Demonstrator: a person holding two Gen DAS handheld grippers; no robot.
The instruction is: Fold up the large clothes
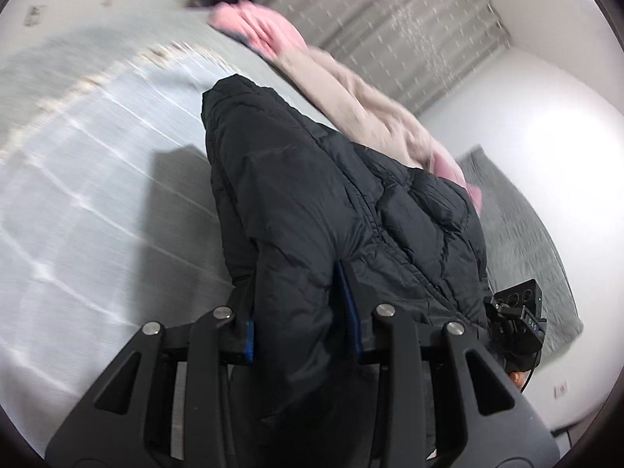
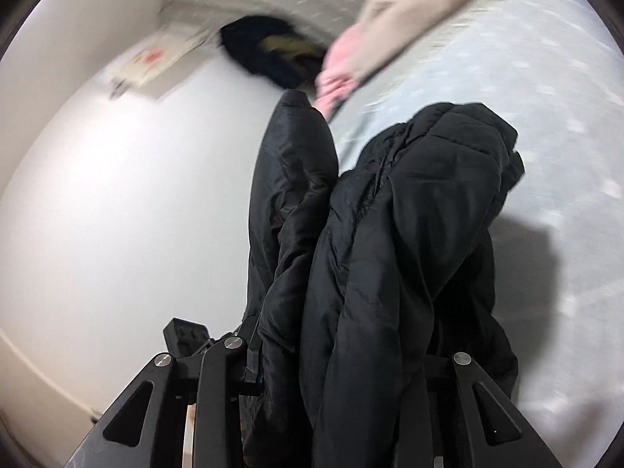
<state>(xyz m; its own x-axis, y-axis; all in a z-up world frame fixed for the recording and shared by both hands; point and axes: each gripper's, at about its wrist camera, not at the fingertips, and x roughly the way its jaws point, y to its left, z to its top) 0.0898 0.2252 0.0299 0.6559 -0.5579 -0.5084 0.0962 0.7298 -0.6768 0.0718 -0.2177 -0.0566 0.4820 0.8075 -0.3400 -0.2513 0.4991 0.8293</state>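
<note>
Both clamped on black puffer jacket (image 1: 312,202): left gripper (image 1: 300,323), right gripper (image 2: 335,366); jacket hanging above bed (image 1: 97,179), beige garment (image 1: 370,109) at one o'clock; best lowered evenly, edges level.

Your left wrist camera sat just behind the left gripper (image 1: 300,312), looking forward along its fingers, tilted steeply so the bed (image 1: 78,195) filled nine o'clock and the curtain (image 1: 409,39) ran toward one o'clock. It was very near the black jacket (image 1: 312,195), which filled the centre. Your right wrist camera sat just behind the right gripper (image 2: 343,362), equally near, with the bed (image 2: 546,97) at three o'clock. Both views shared the jacket, the bed and the beige and pink garment (image 1: 351,89) lying beyond.
</note>
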